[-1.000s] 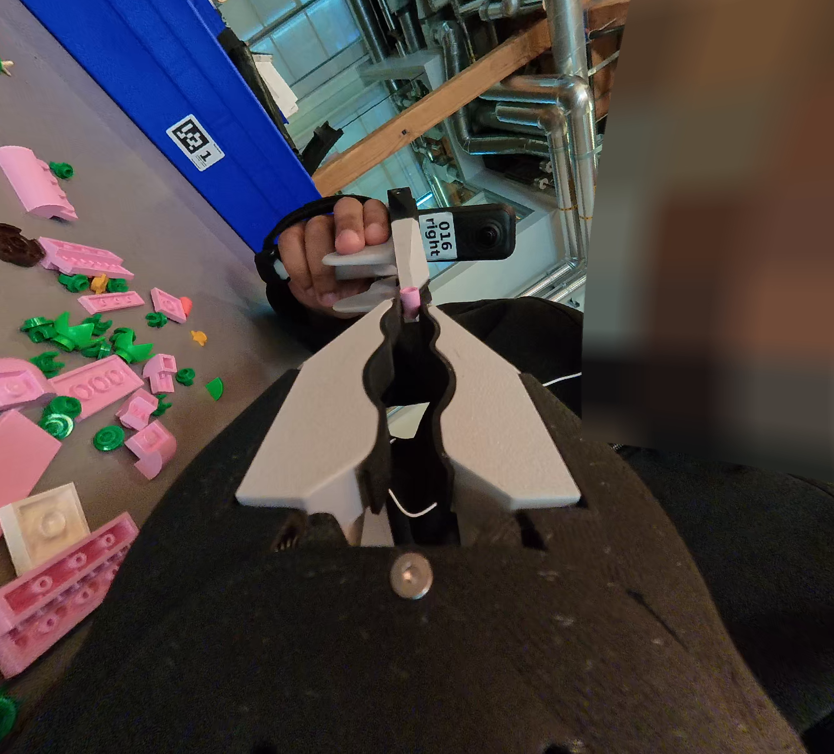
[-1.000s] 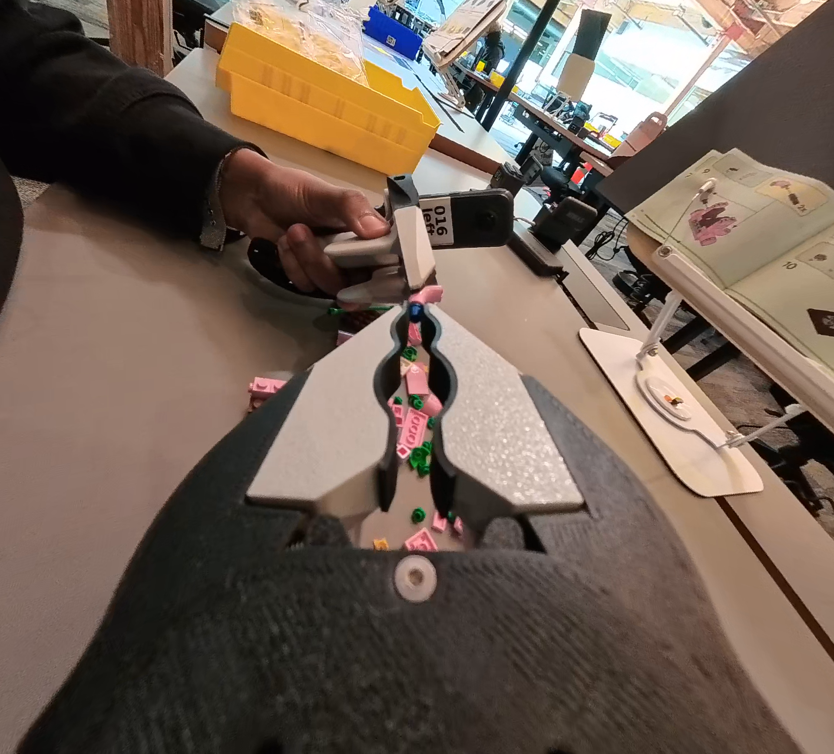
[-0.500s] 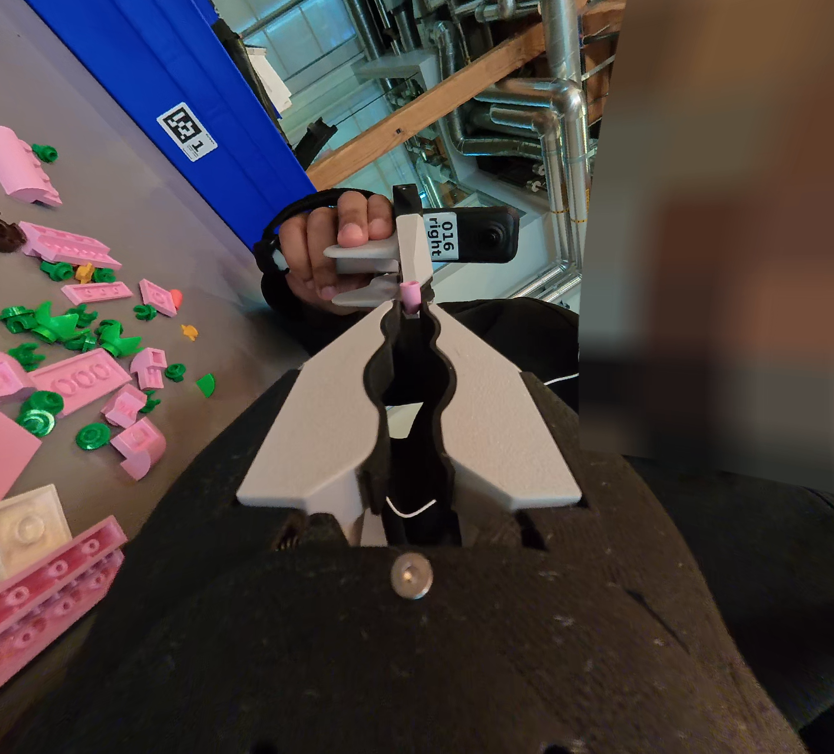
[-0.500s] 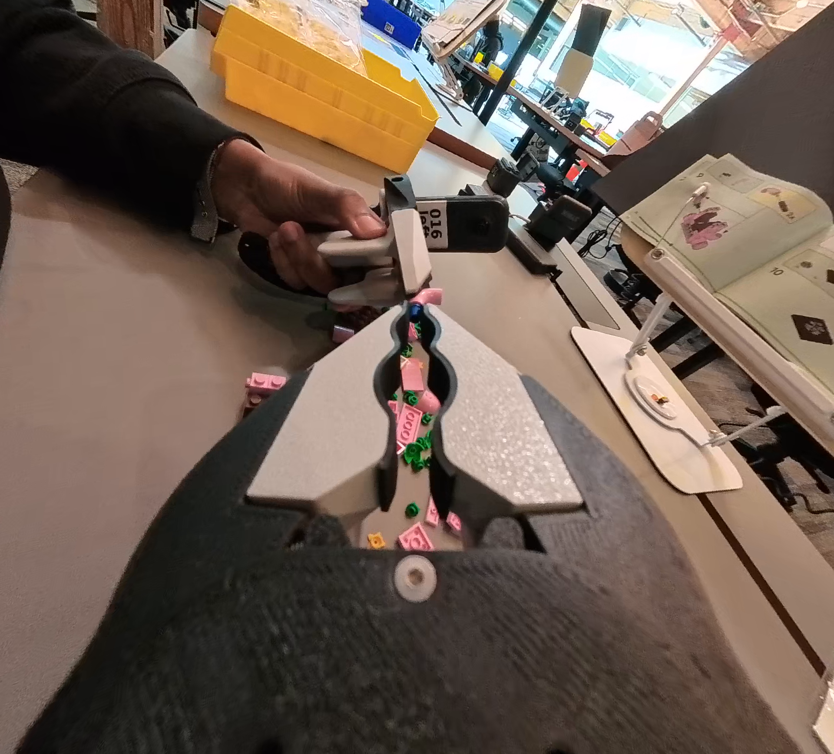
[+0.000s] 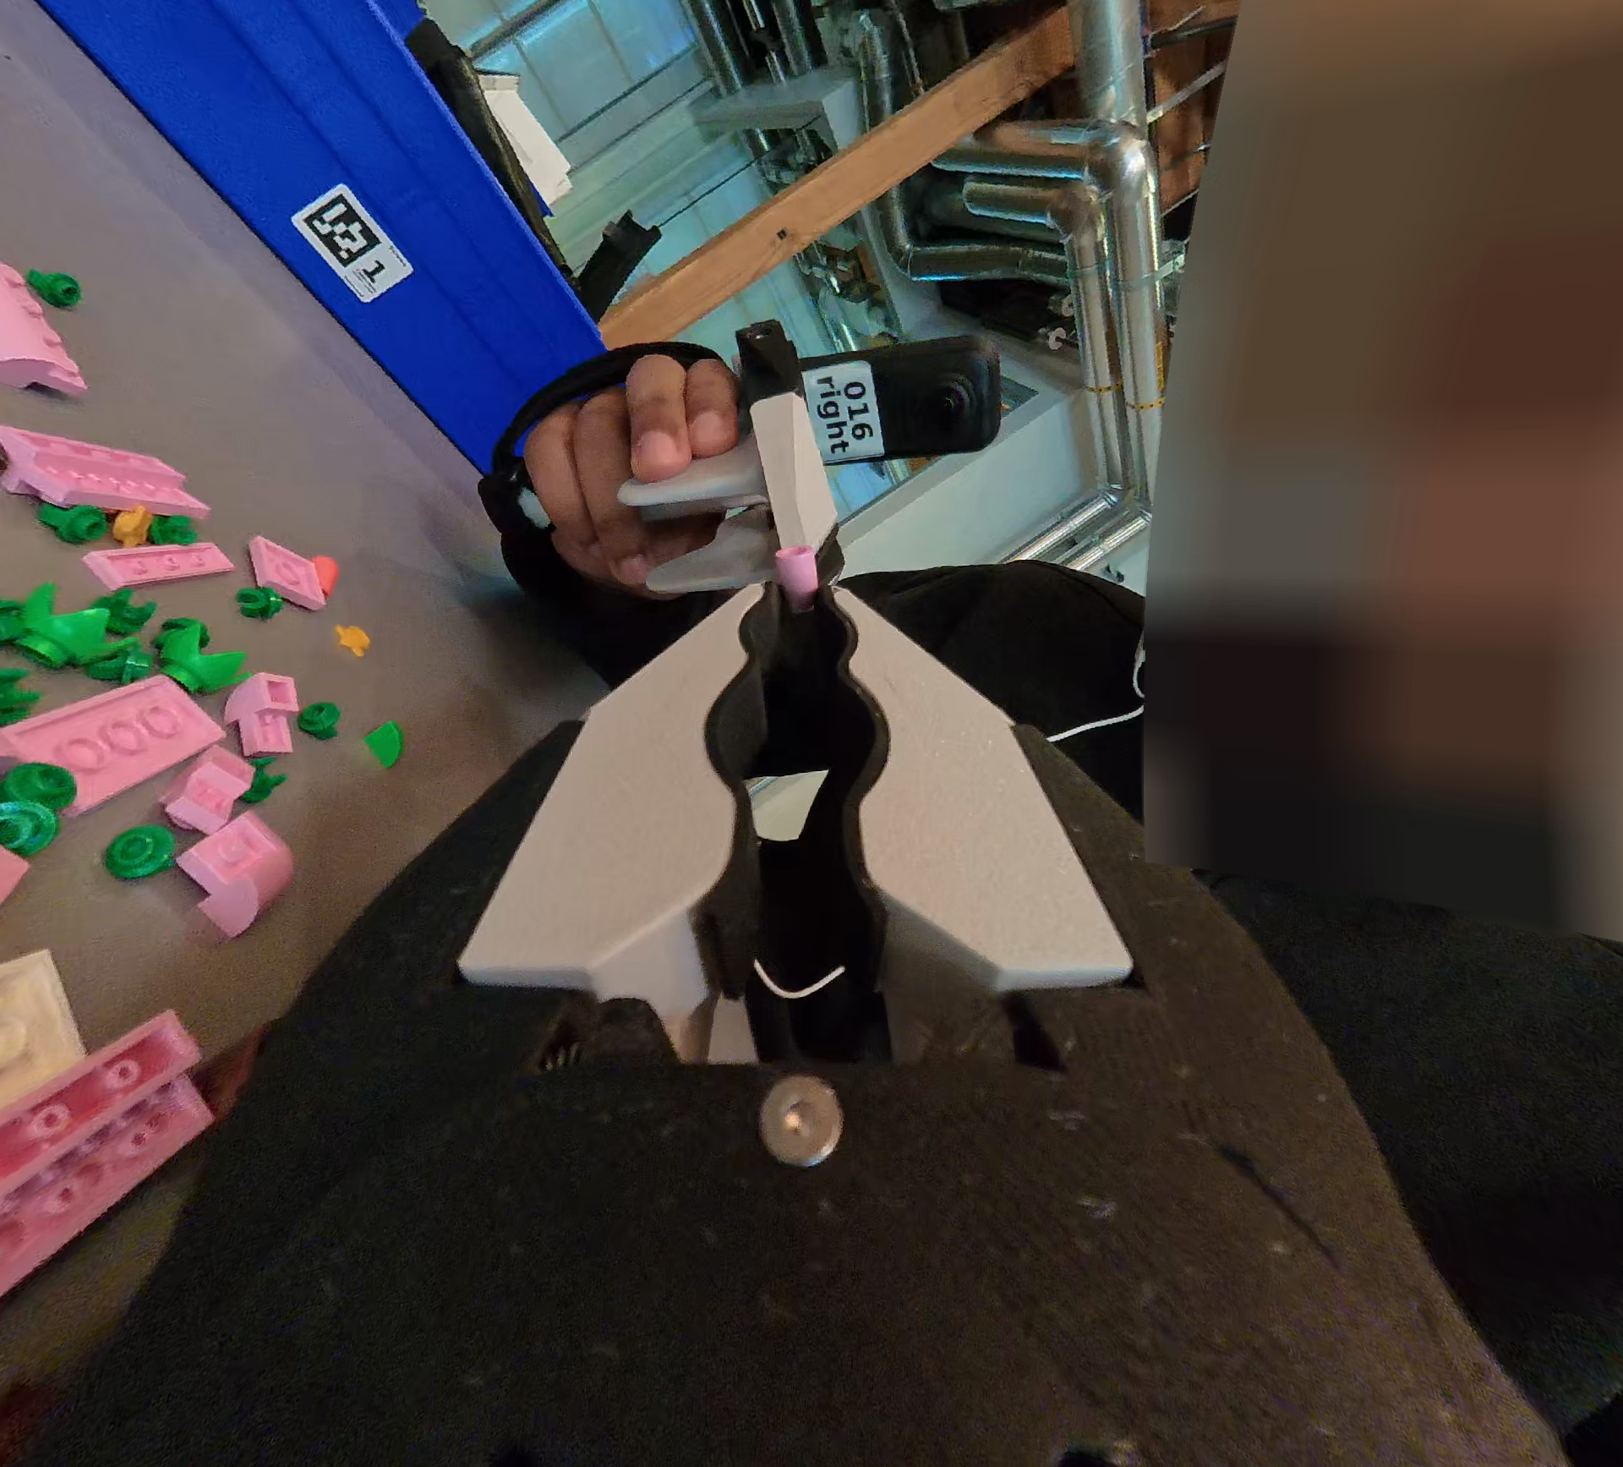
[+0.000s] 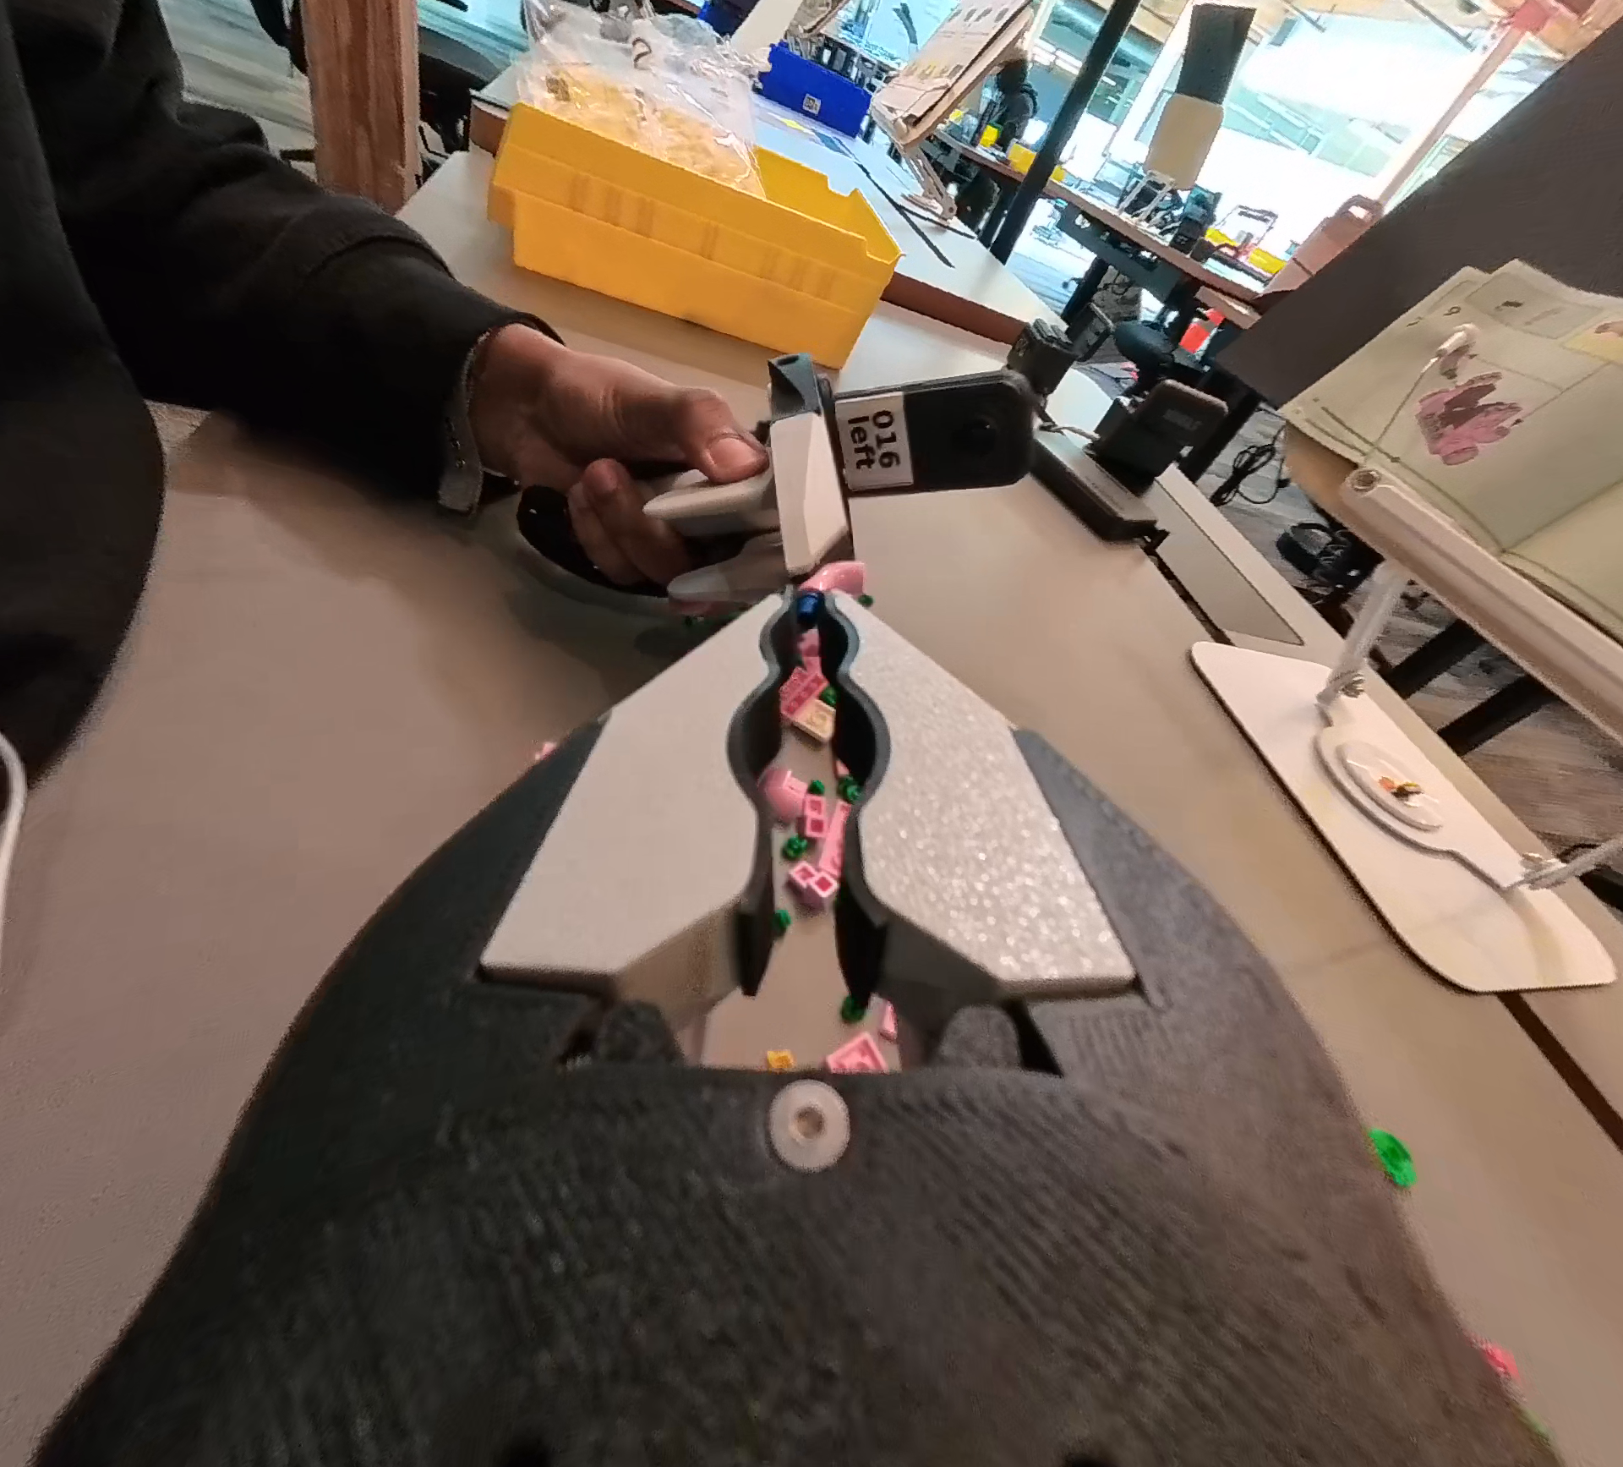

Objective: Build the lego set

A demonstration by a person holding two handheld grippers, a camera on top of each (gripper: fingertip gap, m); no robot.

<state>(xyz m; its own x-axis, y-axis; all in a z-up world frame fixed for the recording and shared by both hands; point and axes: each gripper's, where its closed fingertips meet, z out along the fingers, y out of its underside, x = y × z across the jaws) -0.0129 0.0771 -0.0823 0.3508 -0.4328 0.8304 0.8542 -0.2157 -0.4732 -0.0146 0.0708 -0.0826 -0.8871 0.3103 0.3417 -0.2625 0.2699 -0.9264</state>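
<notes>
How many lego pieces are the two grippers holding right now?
2. A small pink round piece is pinched at the tips of the left gripper; a tiny blue piece sits at the tips of the right gripper. Anything behind the fingers is hidden.

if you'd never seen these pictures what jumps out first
The two grippers meeting tip to tip above the table: the left gripper pinches a small pink cylindrical lego piece, the right gripper a tiny blue piece. Next, the scatter of loose pink and green lego pieces on the grey table, at the left of the left wrist view. Behind the person's left hand, a bright yellow plastic bin stands out.
</notes>
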